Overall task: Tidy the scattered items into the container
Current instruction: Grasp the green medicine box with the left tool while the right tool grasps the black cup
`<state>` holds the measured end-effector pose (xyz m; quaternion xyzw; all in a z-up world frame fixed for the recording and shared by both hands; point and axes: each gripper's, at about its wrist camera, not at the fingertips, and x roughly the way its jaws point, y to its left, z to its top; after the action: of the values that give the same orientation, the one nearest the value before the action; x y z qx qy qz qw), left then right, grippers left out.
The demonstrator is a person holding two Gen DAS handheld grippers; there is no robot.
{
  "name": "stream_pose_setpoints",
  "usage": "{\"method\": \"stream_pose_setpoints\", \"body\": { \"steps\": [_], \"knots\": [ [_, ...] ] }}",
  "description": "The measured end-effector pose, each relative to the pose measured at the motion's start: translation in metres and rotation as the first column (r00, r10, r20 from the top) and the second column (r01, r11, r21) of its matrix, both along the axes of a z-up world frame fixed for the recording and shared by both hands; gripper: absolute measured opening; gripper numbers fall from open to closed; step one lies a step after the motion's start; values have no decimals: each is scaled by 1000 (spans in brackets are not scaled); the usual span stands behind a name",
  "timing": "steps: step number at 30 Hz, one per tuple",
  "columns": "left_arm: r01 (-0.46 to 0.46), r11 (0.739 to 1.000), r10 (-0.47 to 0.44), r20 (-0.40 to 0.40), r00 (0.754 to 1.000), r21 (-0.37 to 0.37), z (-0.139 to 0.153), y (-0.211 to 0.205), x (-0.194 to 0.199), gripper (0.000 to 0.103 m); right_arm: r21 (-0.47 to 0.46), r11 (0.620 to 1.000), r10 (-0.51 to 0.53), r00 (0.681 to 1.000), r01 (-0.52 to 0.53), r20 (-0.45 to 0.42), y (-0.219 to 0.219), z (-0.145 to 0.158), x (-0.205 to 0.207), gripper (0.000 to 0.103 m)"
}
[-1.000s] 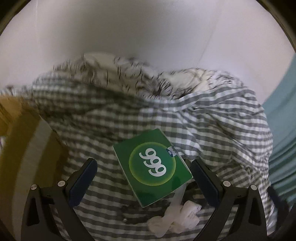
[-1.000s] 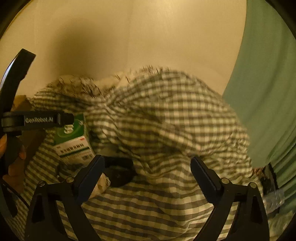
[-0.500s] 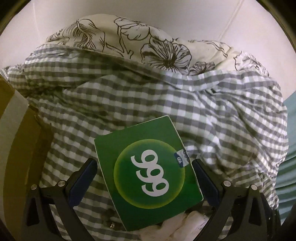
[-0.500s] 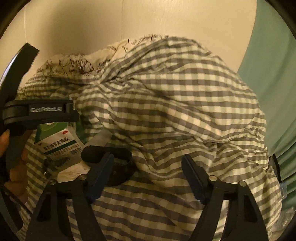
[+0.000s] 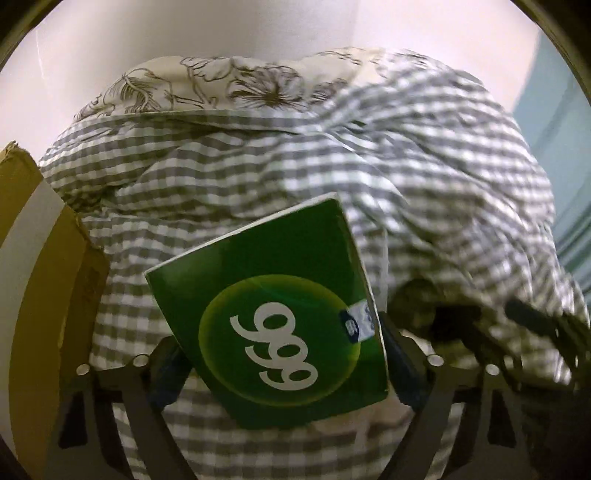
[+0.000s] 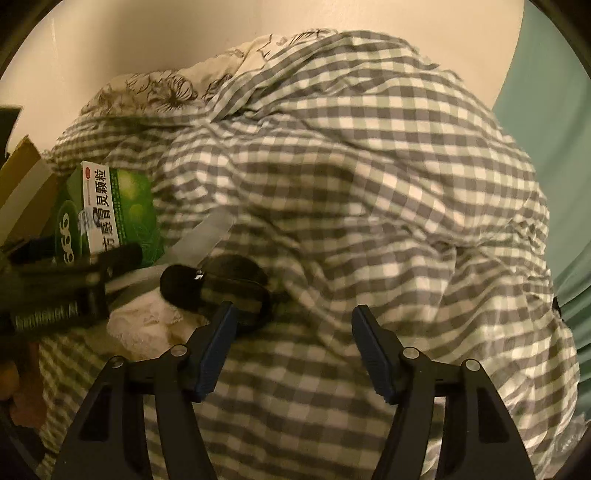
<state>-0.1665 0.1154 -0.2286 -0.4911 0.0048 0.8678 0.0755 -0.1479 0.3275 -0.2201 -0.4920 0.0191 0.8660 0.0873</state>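
Note:
My left gripper point(image 5: 277, 362) is shut on a green medicine box point(image 5: 273, 328) marked 999 and holds it above the grey checked bedding point(image 5: 258, 177). The same box shows in the right wrist view point(image 6: 110, 218) at the left, with the left gripper point(image 6: 74, 284) around it. A brown cardboard box point(image 5: 40, 258) stands at the left edge. My right gripper point(image 6: 291, 350) is open and empty over the checked bedding point(image 6: 351, 184). A black oval object point(image 6: 225, 288) lies just beyond its left finger point(image 6: 214, 350), next to a white crumpled cloth point(image 6: 144, 325).
A cream floral pillow point(image 5: 207, 85) lies at the far side against a pale wall point(image 5: 258, 26). A teal curtain point(image 6: 554, 110) hangs at the right. A grey strip point(image 6: 207, 236) lies on the bedding near the black object.
My left gripper has closed on the green box and lifted it; the box now tilts and fills more of the view. My right gripper has narrowed and moved closer to the black object.

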Motion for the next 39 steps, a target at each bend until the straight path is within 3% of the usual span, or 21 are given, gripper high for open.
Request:
{"method": "stream_pose_setpoints", "body": {
  "steps": [5,8,10,11,12,15,23,29,39],
  "knots": [
    [25,999,-24,-33,999,30,0,-9,21,88,11,1000,30,1000,-30,0,-14,-2,-4,57],
    [35,998,-33,-36,999,57,5,-15,22,88,-22,999,45,997,-44,58,-20,-16,-17,45],
    [51,998,-49,-53,997,34,11,-15,21,88,-18,1000,27,998,-26,62,-21,-25,-21,41],
    [53,998,-52,-72,996,14,14,-12,17,88,-16,1000,23,998,-22,61,-21,-26,-21,27],
    [53,999,-53,-105,993,1,18,-11,16,87,-24,1000,21,998,-19,65,-21,-26,-20,20],
    [63,998,-60,-157,986,15,24,-17,19,86,-24,1000,10,999,-8,48,-21,-20,-12,12],
    [68,997,-60,-171,983,42,39,-33,28,80,-55,997,-57,995,53,-80,-14,15,15,9],
    [40,999,-37,-248,968,5,61,-43,36,79,-55,996,-76,983,67,-170,-23,50,29,9],
    [-10,999,-4,-401,916,-33,130,-61,46,79,-102,992,-106,943,77,-315,-36,111,48,9]
  ]
}}
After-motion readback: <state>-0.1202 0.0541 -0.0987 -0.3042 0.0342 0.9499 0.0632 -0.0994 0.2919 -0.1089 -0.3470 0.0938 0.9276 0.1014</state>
